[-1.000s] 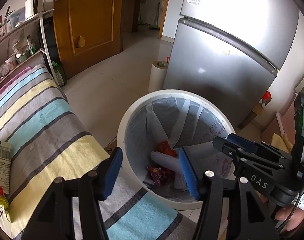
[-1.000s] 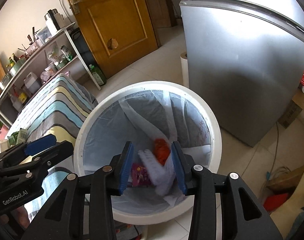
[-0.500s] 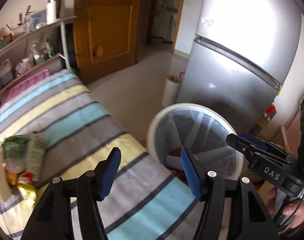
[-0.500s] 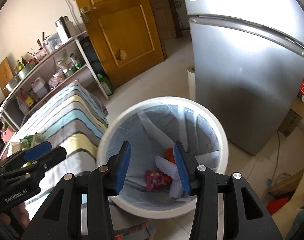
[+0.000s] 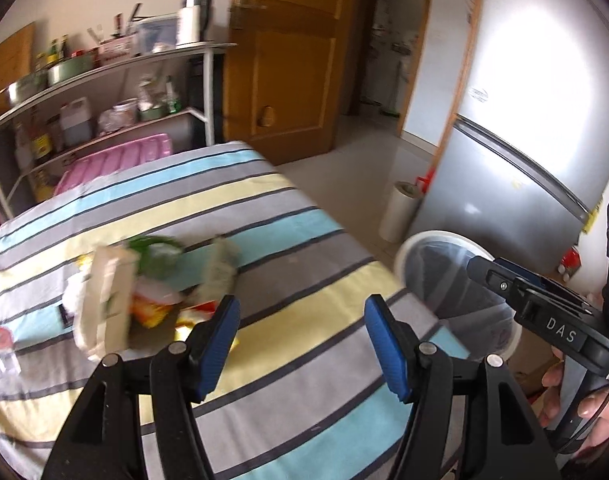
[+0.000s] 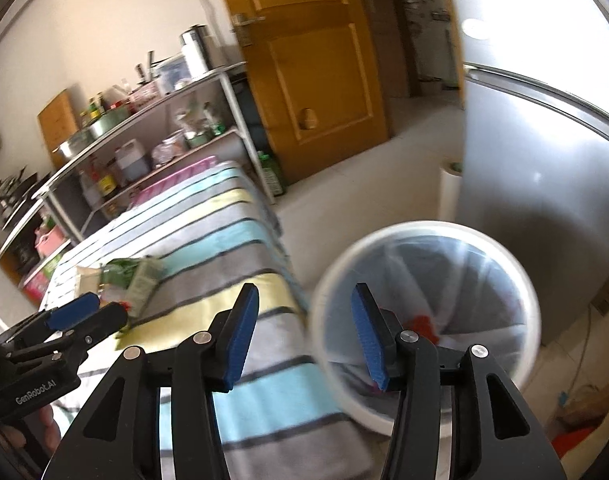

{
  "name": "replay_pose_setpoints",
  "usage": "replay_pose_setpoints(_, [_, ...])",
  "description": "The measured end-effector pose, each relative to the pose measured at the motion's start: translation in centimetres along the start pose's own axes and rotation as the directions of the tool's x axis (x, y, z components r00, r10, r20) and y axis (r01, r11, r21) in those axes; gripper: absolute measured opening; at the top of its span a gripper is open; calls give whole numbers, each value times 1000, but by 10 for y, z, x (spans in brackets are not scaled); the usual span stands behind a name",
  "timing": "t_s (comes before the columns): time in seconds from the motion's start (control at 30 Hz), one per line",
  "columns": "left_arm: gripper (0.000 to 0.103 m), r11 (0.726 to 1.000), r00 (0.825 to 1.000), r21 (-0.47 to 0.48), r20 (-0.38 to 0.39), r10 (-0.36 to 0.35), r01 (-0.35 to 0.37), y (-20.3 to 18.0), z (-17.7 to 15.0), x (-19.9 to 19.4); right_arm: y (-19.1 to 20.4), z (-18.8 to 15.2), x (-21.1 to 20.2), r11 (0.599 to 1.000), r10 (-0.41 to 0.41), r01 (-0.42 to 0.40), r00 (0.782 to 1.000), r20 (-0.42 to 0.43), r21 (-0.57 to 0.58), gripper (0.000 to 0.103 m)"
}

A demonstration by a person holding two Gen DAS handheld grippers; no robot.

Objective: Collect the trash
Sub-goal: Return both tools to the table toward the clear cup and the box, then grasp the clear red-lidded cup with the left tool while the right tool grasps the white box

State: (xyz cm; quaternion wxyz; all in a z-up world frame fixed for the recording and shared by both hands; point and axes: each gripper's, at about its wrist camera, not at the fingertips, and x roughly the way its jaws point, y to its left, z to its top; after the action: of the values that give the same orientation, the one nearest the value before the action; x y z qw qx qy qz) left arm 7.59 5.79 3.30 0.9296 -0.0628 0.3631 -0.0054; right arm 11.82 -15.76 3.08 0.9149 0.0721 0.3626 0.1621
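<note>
Near the left edge of the striped bed (image 5: pixel 288 248), toward the shelf end, lies the remaining trash pile (image 5: pixel 144 284): a pale carton, a green wrapper, a green-white packet and orange-yellow snack wrappers, all blurred and overlapping, so individual outlines cannot be separated reliably.

The white bin (image 6: pixel 424 312), lined with a clear bag, stands on the floor just beside the bed's right edge, in front of the silver fridge (image 6: pixel 544 168). Red and pale items show at its bottom.

Gripper state:
- Left gripper (image 5: pixel 300 340): jaws spread wide, nothing between the blue pads. It hovers above the bed, just short of the pile.
- Right gripper (image 6: pixel 304 336): jaws spread wide, nothing between them. It hangs over the bed's right edge, next to the bin rim.

Step in hand, as judged: the reach toward the next piece of trash, with both tools unloaded.

Next move requirements:
1. Advance the left gripper forward and to the left until one wrapper sits between the pads.
2. Select a top or outlying item, such as the yellow wrapper at the near edge of the pile.
3. Lower until the pads bracket the item without pinching the bed cover.
4. Confirm the grip before carrying to the bin.
</note>
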Motion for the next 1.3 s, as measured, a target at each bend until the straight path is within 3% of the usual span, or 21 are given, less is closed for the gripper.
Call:
replay_pose_setpoints(0.1, [67,999,999,-36,13,33,-32,24,-5,-10,22,0,6,999,36,-36,999,-7,-34,50])
replay_pose_setpoints(0.23, [67,988,990,-75,32,134,-131,59,-11,-24,54,1,19,993,79,-81,997,-26,-82,50])
replay_pose_setpoints(0.5, [67,959,975,-187,24,222,-214,123,-24,-41,106,-1,46,978,139,-149,988,-73,-144,50])
replay_pose_setpoints(0.77, [67,901,945,-300,-6,326,-312,185,-42,-56,148,-2,86,967,168,-195,972,-164,-166,50])
replay_pose_setpoints(1.0, [68,873,935,-344,-53,350,-346,227,-58,-53,173,-6,115,959,173,-217,958,-228,-183,50])
replay_pose_setpoints(1.13, [68,866,944,-382,-70,322,-324,240,-64,-48,179,-2,128,962,161,-207,956,-244,-179,50])
replay_pose_setpoints(1.3, [68,849,943,-414,-90,320,-328,252,-68,-42,180,3,142,969,145,-193,951,-273,-156,50])
